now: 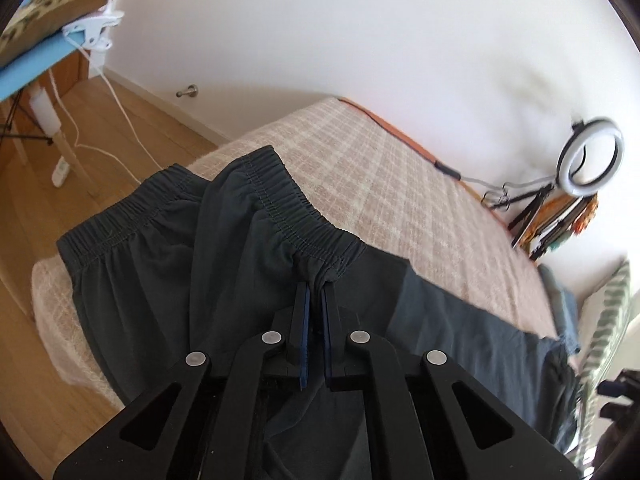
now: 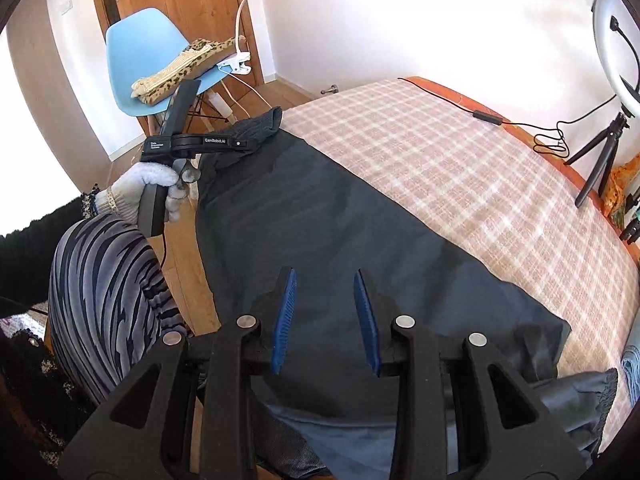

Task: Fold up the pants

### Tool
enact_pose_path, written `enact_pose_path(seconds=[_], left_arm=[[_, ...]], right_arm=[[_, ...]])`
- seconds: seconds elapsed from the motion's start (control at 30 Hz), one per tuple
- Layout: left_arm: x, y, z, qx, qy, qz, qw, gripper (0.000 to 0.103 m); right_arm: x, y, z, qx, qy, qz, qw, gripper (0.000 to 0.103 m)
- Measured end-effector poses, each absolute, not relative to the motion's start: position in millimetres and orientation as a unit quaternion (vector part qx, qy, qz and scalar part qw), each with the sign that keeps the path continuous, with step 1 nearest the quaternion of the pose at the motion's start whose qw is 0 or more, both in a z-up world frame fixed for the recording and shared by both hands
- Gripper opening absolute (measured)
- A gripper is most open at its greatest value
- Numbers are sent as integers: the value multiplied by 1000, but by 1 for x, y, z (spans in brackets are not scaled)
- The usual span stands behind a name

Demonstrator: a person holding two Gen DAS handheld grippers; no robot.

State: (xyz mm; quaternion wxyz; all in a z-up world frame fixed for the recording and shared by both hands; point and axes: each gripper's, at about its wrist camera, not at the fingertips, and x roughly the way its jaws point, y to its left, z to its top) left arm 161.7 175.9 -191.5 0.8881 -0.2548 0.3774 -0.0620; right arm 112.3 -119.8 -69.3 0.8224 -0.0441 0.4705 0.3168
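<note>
1. Two grippers we hold: our left gripper point(image 1: 316, 286) pinches the elastic waistband of the dark grey fabric pants point(image 1: 168, 280).
2. Our right gripper point(image 2: 325, 278) hovers wide apart above the pants, spread along the near edge of the plaid-covered bed point(image 2: 460, 160).

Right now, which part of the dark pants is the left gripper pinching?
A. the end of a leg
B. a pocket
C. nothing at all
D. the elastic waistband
D: in the left wrist view the left gripper is shut on the gathered waistband of the pants, while the right gripper hovers open over the cloth.
</note>
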Motion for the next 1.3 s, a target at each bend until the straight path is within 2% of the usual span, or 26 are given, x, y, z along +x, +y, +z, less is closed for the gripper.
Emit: enact_pose_path(seconds=[0.2,0.5,0.63,0.67,0.73,0.97,1.0,1.07,1.13,1.2,1.27,1.3], left_arm=[[136,227,-197,-370,328,-47,868,4],[121,266,-215,-415,309,-7,856,4],[125,268,-217,-417,315,-21,852,8],[123,271,-216,-420,312,-23,852,16],[118,275,-213,-429,304,-12,851,35],[110,264,-197,-385,287,-3,877,36],[112,261,-197,-379,292,-8,878,39],[120,255,-198,-354,312,-3,882,58],[126,255,-201,-354,321,7,879,57],[128,263,-205,-373,313,18,873,52],[129,274,-212,-393,313,25,864,28],[130,279,-215,-401,314,29,860,23]], right_arm=[[146,-83,-80,-65,463,346,813,32],[212,-28,-109,-89,474,365,796,32],[244,-6,-132,-115,486,355,790,32],[252,-3,-138,-119,489,353,789,33],[268,1,-152,-118,504,349,781,52],[294,23,-175,-101,520,357,769,54],[293,30,-175,-109,517,361,768,54],[292,46,-177,-131,516,368,762,54],[291,56,-181,-150,515,372,758,54],[292,58,-184,-153,517,375,754,54],[293,56,-188,-144,524,380,748,54],[293,54,-189,-138,526,383,746,50]])
